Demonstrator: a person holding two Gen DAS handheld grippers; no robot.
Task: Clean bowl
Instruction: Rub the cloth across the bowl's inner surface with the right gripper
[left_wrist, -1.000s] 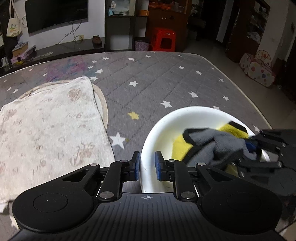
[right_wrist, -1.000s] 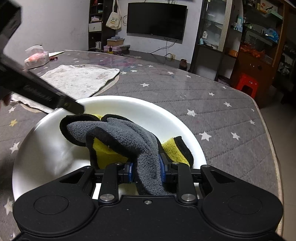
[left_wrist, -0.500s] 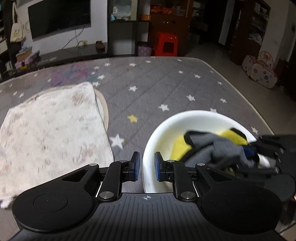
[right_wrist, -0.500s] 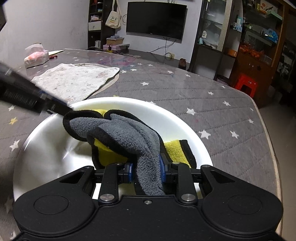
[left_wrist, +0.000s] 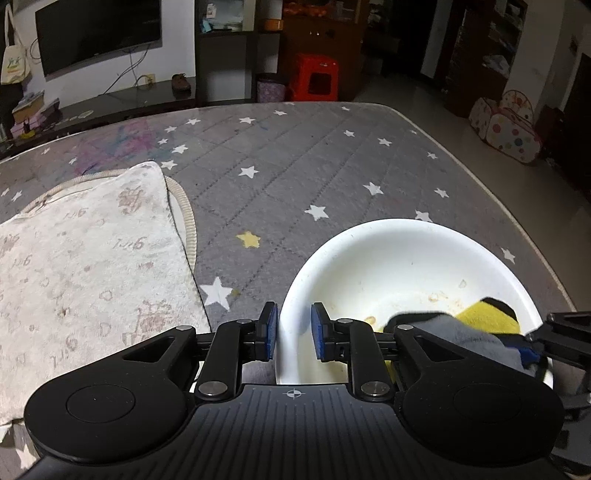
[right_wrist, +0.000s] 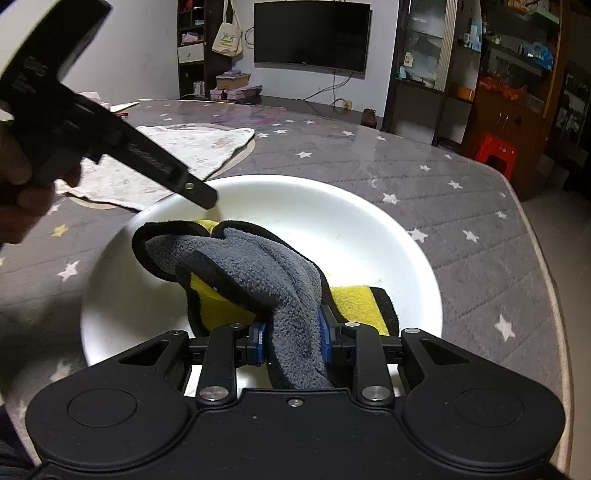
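A white bowl (left_wrist: 399, 266) sits on the grey star-patterned table; brownish stains show on its inner wall. It also shows in the right wrist view (right_wrist: 369, 236). My left gripper (left_wrist: 293, 332) straddles the bowl's near-left rim, blue pads on either side with small gaps, so the grip is unclear. In the right wrist view the left gripper (right_wrist: 203, 194) reaches onto the bowl's far-left rim. My right gripper (right_wrist: 291, 341) is shut on a grey and yellow cloth (right_wrist: 251, 273) lying inside the bowl. The cloth (left_wrist: 476, 325) sits at the bowl's right side.
A pale patterned towel (left_wrist: 85, 258) lies on a round mat at the table's left. The table edge (left_wrist: 532, 240) drops off close to the bowl's right. A red stool (left_wrist: 314, 77), shelves and a TV stand beyond the table.
The cloth has been dragged toward the bowl's near-right side, uncovering stained inner wall. The left gripper stays at the rim.
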